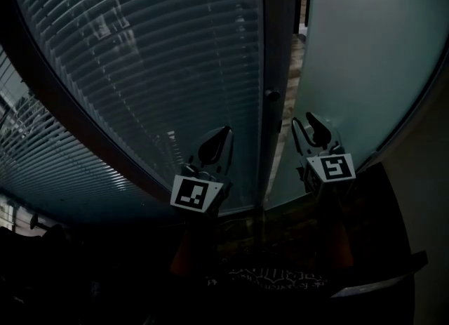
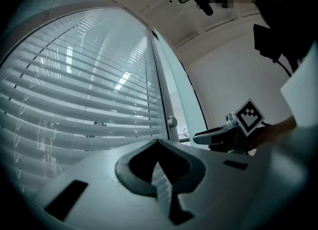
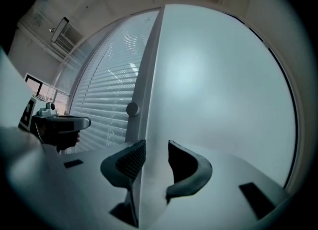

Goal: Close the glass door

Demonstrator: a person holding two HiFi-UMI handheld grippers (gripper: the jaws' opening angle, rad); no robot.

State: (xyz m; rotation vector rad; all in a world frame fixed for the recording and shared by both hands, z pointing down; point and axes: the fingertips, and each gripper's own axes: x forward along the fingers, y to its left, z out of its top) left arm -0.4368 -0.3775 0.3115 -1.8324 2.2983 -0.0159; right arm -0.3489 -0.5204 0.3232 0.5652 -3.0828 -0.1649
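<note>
The frosted glass door (image 1: 365, 57) stands ajar on the right, with a narrow gap (image 1: 290, 71) between it and the dark frame post (image 1: 277, 43). A round knob (image 1: 272, 95) sits on that post. My right gripper (image 1: 309, 125) is at the door's free edge. In the right gripper view the door (image 3: 218, 85) runs between the jaws of the right gripper (image 3: 156, 155), which are shut on the edge. My left gripper (image 1: 222, 135) hangs shut and empty in front of the blinds, left of the post. Its tips meet in the left gripper view (image 2: 159, 158).
A glass wall with horizontal blinds (image 1: 154, 57) fills the left side. Wooden floor shows through the gap. The knob (image 2: 172, 121) and my right gripper (image 2: 218, 135) show in the left gripper view. A pale wall (image 2: 233, 70) lies to the right. Below is dark floor (image 1: 266, 281).
</note>
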